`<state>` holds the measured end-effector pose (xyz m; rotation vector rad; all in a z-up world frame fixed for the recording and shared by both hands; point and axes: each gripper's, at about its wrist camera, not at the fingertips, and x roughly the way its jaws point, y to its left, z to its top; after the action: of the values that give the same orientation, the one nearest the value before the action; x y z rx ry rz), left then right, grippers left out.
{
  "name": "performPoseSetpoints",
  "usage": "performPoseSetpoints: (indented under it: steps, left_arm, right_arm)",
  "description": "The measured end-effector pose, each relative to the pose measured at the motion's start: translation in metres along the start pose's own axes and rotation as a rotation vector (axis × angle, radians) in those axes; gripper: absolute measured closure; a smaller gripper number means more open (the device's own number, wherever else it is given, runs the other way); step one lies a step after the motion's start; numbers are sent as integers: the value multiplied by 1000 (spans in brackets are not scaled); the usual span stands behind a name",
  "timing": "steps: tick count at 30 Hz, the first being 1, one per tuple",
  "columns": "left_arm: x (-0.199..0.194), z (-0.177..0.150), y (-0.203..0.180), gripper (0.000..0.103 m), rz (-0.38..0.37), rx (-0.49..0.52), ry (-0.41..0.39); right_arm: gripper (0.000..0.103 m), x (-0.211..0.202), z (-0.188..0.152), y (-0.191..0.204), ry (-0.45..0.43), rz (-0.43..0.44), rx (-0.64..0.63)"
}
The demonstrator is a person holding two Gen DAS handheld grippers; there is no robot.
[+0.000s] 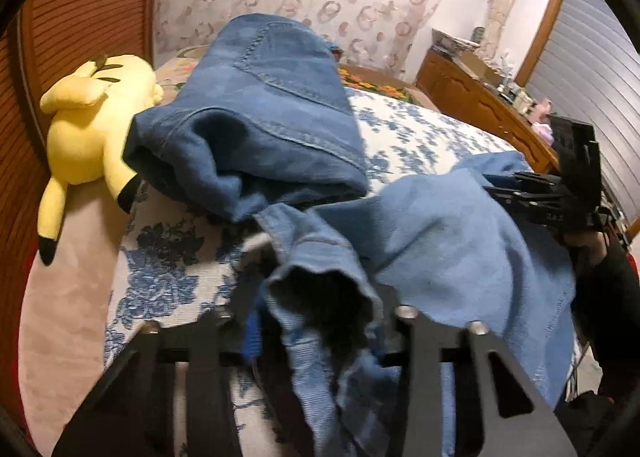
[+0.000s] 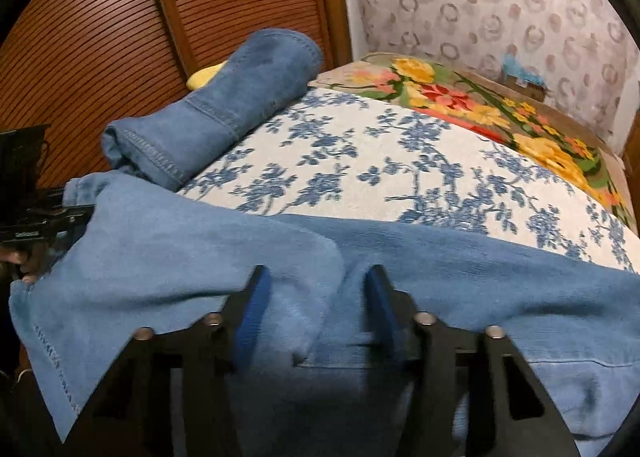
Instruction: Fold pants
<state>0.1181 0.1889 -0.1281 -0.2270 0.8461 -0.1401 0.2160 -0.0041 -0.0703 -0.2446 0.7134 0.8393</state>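
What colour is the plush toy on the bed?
The plush toy is yellow with black tips, clearest in the left wrist view.

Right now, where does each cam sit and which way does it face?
Left wrist: on the left gripper, looking down over the jeans on the bed; the right gripper shows at right.
Right wrist: on the right gripper, facing jeans and bed; the left gripper shows at left.
Shared: jeans, bed, folded jeans.
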Motion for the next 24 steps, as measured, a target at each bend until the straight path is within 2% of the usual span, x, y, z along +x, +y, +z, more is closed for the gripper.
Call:
performPoseSetpoints:
  steps: [1,3,6,11,17,20,24]
  left_arm:
    - [-2,0,-3,79,1,6,-1]
    - [-6,2,-12,87,17,43,-8]
    - [-20,8,-23,90,19,61,-50]
    - [-43,29,-36,91,12,96,-128]
    - [-47,72,-47,93,17,135,-197]
    - [-41,102,-52,93,16,151,-223]
    - [-12,136,-58,94,39,184,-206]
  right_arm:
    - [72,1,0,1,0,6,-4]
    - [85,0,-1,0,3,29,-5]
    - [91,-2,-2,0,-4,40,-8]
    - [92,-23,0,1,-92,20,3]
    - [92,-55,18,-6,-196,-71,-3]
    - [92,-63,26,-15,-218,-124,11]
    - [94,-60,35,-29,-219,-171,33]
